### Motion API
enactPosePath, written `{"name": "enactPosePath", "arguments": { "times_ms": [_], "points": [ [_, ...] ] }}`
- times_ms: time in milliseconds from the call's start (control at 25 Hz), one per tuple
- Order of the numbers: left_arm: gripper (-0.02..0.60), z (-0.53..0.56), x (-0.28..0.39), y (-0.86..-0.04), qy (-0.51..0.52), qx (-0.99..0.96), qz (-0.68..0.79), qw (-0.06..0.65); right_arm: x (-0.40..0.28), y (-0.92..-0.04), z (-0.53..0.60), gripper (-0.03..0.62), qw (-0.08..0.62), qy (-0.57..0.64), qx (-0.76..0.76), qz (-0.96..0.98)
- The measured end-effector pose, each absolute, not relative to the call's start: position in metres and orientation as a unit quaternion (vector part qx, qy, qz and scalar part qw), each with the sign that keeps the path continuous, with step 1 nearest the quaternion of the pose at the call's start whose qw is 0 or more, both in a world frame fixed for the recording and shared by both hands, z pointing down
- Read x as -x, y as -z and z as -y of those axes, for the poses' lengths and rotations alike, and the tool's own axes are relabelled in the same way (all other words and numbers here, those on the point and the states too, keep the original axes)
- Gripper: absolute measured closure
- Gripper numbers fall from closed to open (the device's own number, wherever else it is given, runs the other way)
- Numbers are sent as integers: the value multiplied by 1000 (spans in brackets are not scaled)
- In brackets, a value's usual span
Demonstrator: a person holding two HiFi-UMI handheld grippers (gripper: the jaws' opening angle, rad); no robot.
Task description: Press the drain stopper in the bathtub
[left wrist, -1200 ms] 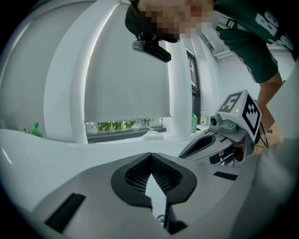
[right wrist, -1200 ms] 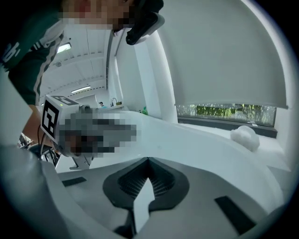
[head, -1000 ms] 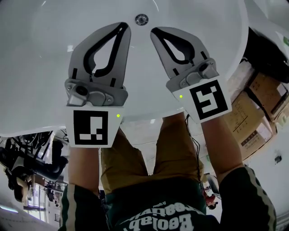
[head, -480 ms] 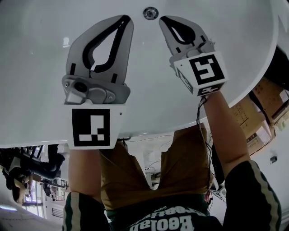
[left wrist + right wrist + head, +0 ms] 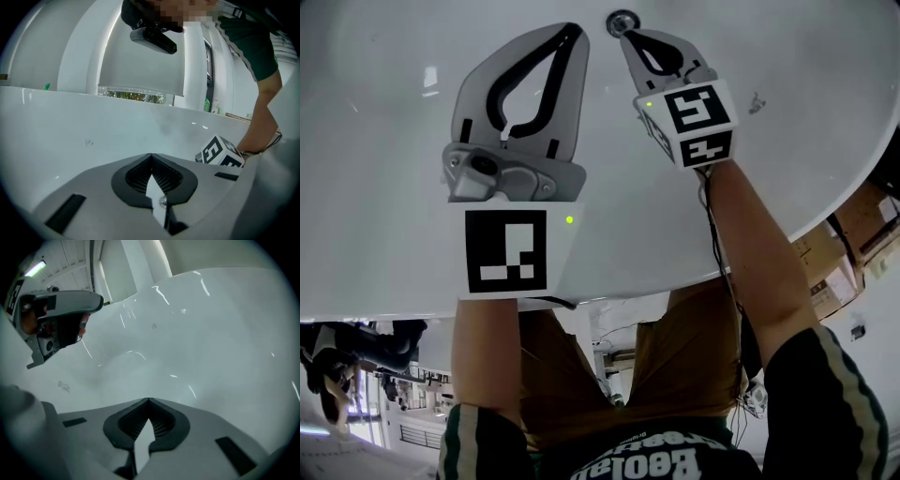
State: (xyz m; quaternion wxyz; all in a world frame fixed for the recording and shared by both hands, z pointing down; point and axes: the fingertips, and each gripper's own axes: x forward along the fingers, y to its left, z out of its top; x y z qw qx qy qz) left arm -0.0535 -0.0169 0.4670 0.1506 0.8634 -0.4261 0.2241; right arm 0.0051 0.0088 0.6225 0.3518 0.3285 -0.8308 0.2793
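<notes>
The round metal drain stopper (image 5: 622, 21) sits in the white bathtub floor (image 5: 375, 112) at the top edge of the head view. My right gripper (image 5: 625, 37) is shut and empty, its tip right at the stopper's near edge; contact cannot be told. My left gripper (image 5: 573, 30) is also shut and empty, and hovers just left of the stopper. In the left gripper view the shut jaws (image 5: 151, 155) point at the tub wall, with the right gripper's marker cube (image 5: 220, 152) beside them. The right gripper view shows its shut jaws (image 5: 148, 400) and the left gripper (image 5: 56, 319); the stopper is hidden there.
The tub's curved rim (image 5: 694, 272) runs across the middle of the head view, with the person's legs (image 5: 675, 366) below it. Cardboard boxes (image 5: 853, 253) stand outside the tub at the right. Dark equipment (image 5: 356, 342) lies at the lower left.
The right gripper has moved forward and leftward across the tub floor until its tip reached the drain stopper. The left gripper edged forward slightly. Both stayed shut.
</notes>
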Motion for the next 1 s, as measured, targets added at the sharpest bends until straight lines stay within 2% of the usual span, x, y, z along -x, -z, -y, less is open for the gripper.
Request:
{"name": "enactPosePath", "arguments": {
  "times_ms": [600,1000],
  "points": [
    [577,9,50,-498,-216,-858,430,180,-14,-725,2,583,423,-265,-315,807],
    [577,5,49,-512,-246,-846,427,202,-22,-773,-5,583,482,-249,-286,789]
  ]
}}
